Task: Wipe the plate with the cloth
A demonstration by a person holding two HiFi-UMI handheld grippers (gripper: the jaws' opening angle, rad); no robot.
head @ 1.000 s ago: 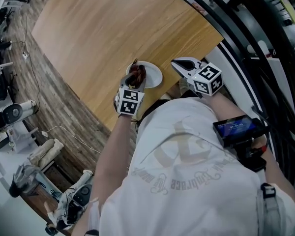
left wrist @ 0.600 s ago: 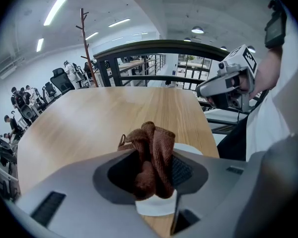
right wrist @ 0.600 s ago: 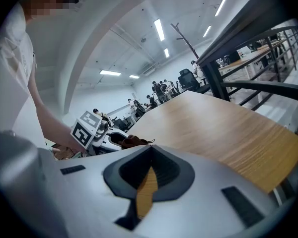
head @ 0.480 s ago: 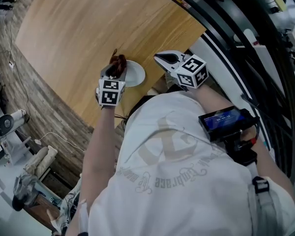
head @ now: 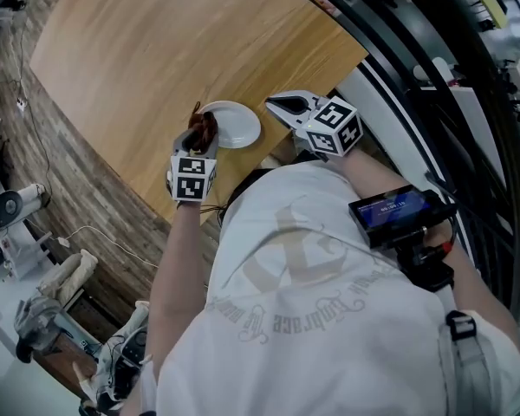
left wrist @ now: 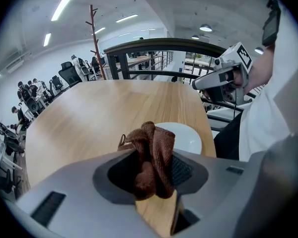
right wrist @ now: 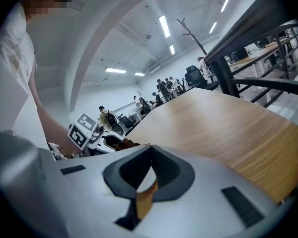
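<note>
Cloth in L gripper, by plate

The head camera looks steeply down from above the person's shoulders onto the near edge of the table, with the plate, left gripper and right gripper below it. Each gripper camera sits low behind its own jaws and faces the far side, the left one so close that the cloth fills its middle. Both share the tabletop, and each catches the other gripper at its edge.
</note>
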